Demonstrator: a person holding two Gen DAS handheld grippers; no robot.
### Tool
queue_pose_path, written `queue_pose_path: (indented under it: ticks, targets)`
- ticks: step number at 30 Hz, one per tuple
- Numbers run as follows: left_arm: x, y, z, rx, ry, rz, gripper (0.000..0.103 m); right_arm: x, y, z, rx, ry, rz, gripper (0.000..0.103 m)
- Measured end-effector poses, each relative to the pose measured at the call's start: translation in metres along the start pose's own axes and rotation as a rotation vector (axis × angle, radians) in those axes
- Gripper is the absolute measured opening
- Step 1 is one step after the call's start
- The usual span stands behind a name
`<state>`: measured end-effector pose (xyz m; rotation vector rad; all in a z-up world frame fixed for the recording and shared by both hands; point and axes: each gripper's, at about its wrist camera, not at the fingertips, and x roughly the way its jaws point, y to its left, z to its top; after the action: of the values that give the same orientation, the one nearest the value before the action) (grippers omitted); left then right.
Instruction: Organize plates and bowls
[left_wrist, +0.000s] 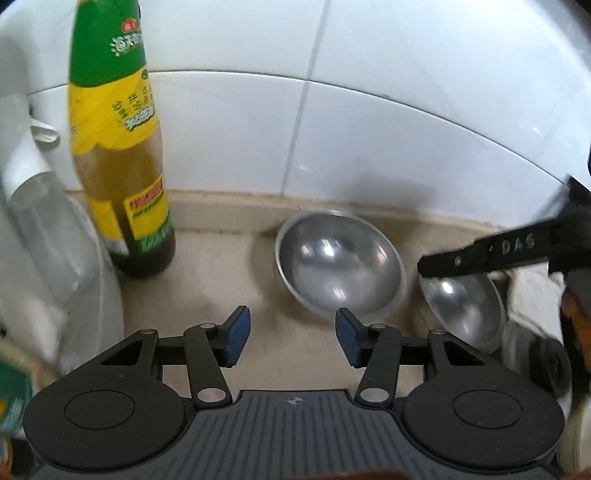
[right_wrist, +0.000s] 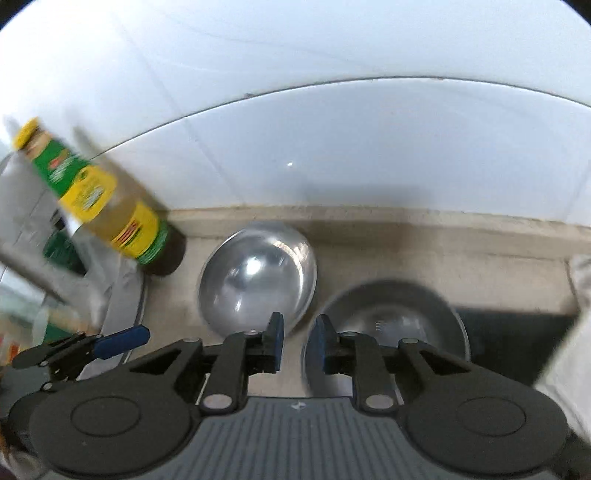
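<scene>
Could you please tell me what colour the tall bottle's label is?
Green and yellow on the tall oil bottle, clearest in the left wrist view.

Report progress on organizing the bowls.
Done: nothing looks stacked. The round steel bowl by the wall and the second steel bowl sit apart on the beige counter.
In hand: the right tongs straddle the second bowl's near rim, jaws narrowly apart. The left tongs are open and empty.
Left: probably gripping that bowl and nesting the two.
</scene>
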<state>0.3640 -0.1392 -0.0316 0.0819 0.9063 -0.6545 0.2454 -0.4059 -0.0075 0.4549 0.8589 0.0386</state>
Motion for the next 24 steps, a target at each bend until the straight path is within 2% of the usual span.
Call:
queue_pose_path:
  ticks: [3,5,12,14,16,18,24]
  targets:
    - [0.022,0.008,0.013,-0.058,0.015,0.000,0.059,0.022,0.000,0.017,-0.032,-0.006,-0.052,0.020]
    - [0.035,0.009,0.018,-0.082,0.025,-0.004,0.059,0.031,-0.001,0.026,-0.029,0.001,-0.043,0.020]
    - [0.060,0.004,0.016,-0.070,0.072,-0.013,0.059,0.056,0.007,0.039,-0.103,0.047,-0.061,0.020]
    - [0.063,0.003,0.015,-0.070,0.083,-0.013,0.058,0.068,0.005,0.037,-0.089,0.093,-0.063,0.020]
    - [0.069,0.002,0.013,-0.070,0.104,-0.021,0.056,0.077,0.003,0.033,-0.079,0.116,-0.055,0.018]
    - [0.075,0.002,0.010,-0.077,0.128,-0.040,0.044,0.078,0.006,0.027,-0.083,0.113,-0.065,0.015]
    - [0.055,0.003,0.012,-0.067,0.085,-0.029,0.041,0.056,0.011,0.024,-0.072,0.081,-0.011,0.012]
